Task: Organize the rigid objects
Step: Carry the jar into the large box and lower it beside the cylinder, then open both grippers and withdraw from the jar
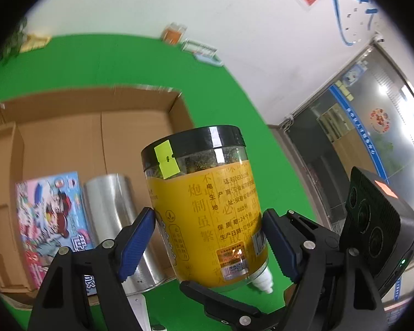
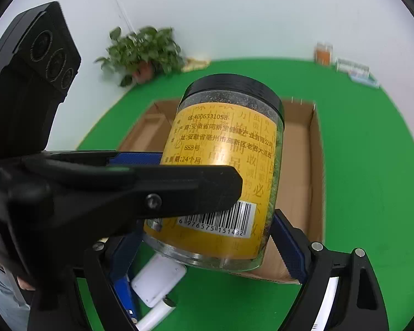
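Observation:
A clear jar with a yellow label and black lid [image 1: 207,207] is held in the air above the green table, tilted. My left gripper [image 1: 209,237] is shut on its sides. In the right wrist view the same jar [image 2: 223,171] sits between the fingers of my right gripper [image 2: 207,245], which also close on its lower part; the left gripper's finger [image 2: 157,190] crosses in front of it. Behind the jar stands an open cardboard box [image 1: 69,127] holding a colourful booklet [image 1: 49,220] and a silver can [image 1: 116,220].
A white plastic object [image 2: 158,281] and a white tube [image 2: 157,313] lie on the green cloth [image 2: 372,165] below the jar. A potted plant [image 2: 143,52], an orange container [image 2: 323,53] and small boxes [image 2: 356,73] stand at the table's far edge by the wall.

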Demonstrator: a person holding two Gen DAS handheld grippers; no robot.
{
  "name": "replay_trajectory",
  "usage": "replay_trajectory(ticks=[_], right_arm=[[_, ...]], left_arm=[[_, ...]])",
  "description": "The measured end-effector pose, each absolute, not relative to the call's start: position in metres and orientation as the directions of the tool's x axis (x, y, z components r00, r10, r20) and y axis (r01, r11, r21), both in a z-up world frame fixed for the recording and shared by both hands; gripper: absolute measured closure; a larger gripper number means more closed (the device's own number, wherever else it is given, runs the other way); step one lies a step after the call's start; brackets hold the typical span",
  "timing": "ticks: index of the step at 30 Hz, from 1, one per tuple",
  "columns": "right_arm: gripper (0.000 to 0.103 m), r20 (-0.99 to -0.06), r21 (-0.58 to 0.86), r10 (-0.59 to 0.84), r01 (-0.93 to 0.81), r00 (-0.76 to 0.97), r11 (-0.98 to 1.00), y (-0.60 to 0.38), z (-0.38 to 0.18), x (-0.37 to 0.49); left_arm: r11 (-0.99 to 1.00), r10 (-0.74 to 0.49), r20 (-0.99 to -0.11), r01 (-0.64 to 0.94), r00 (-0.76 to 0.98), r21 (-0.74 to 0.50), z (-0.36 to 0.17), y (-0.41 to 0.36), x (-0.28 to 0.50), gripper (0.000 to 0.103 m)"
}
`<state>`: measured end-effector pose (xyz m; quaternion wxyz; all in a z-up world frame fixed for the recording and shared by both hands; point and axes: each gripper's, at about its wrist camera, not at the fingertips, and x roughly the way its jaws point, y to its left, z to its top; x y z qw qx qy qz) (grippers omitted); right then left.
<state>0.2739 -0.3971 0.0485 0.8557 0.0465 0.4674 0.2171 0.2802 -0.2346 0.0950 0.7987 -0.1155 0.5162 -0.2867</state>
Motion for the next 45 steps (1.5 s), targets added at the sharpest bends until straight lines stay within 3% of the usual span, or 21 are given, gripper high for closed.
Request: replay_trajectory(ticks=[12,16,19,24,26,27,28,33,35,38,39,40,41,43,45], right_arm=[[0.016,-0.861,0.310,0.396,-0.289,0.318,0.906,-0.413,-0.053,0.298],[0.014,-0.862,0.331,0.413,-0.291,0.295,0.898,-0.412,-0.057,0.301],[0.014,-0.874,0.344,0.420,-0.300,0.244,0.890,-0.411,-0.057,0.302],[0.013,-0.826,0.406,0.501,-0.343,0.258,0.847,-0.422,-0.039,0.289],[0.022,-0.811,0.428,0.515,-0.318,0.276,0.846,-0.431,-0.037,0.289],[0.036,-0.818,0.427,0.505,-0.298,0.276,0.854,-0.434,-0.040,0.293],[0.043,-0.838,0.398,0.470,-0.280,0.278,0.874,-0.433,-0.043,0.296],[0.049,-0.852,0.264,0.383,-0.339,0.357,0.903,-0.419,-0.035,0.286],[0.049,-0.855,0.200,0.347,-0.372,0.386,0.906,-0.410,-0.028,0.272],[0.046,-0.789,0.196,0.368,-0.367,0.492,0.909,-0.412,-0.003,0.241],[0.034,-0.738,0.213,0.388,-0.356,0.552,0.910,-0.422,0.011,0.222],[0.011,-0.683,0.231,0.403,-0.344,0.609,0.910,-0.432,0.022,0.209],[0.001,-0.599,0.253,0.411,-0.325,0.687,0.911,-0.448,0.033,0.188],[0.001,-0.514,0.260,0.384,-0.288,0.767,0.922,-0.475,0.039,0.159],[0.001,-0.571,0.236,0.333,-0.238,0.750,0.942,-0.495,0.024,0.144]], left_arm=[[0.811,-0.562,-0.813,0.293,0.152,-0.506,0.019,-0.250,0.294,0.027],[0.811,-0.563,-0.814,0.285,0.145,-0.510,0.022,-0.252,0.291,0.028],[0.819,-0.555,-0.816,0.282,0.162,-0.500,0.023,-0.247,0.290,0.038],[0.836,-0.539,-0.813,0.258,0.218,-0.485,0.034,-0.224,0.282,0.039],[0.839,-0.536,-0.801,0.277,0.268,-0.468,0.044,-0.214,0.272,0.039],[0.842,-0.533,-0.795,0.280,0.290,-0.462,0.048,-0.209,0.267,0.039],[0.844,-0.530,-0.789,0.286,0.312,-0.453,0.052,-0.206,0.261,0.039],[0.885,-0.459,-0.717,0.336,0.525,-0.321,0.084,-0.187,0.218,0.039],[0.912,-0.400,-0.682,0.336,0.612,-0.234,0.099,-0.183,0.197,0.029],[0.949,-0.287,-0.614,0.305,0.735,-0.078,0.128,-0.178,0.162,0.022],[0.952,-0.269,-0.593,0.305,0.759,-0.041,0.138,-0.175,0.150,0.022],[0.951,-0.266,-0.564,0.307,0.782,-0.024,0.148,-0.166,0.136,0.016],[0.955,-0.262,-0.541,0.297,0.799,-0.024,0.153,-0.161,0.125,0.007],[0.973,-0.207,-0.511,0.230,0.834,-0.018,0.154,-0.140,0.106,0.000],[0.984,-0.148,-0.527,0.181,0.837,0.010,0.146,-0.129,0.098,0.000]])
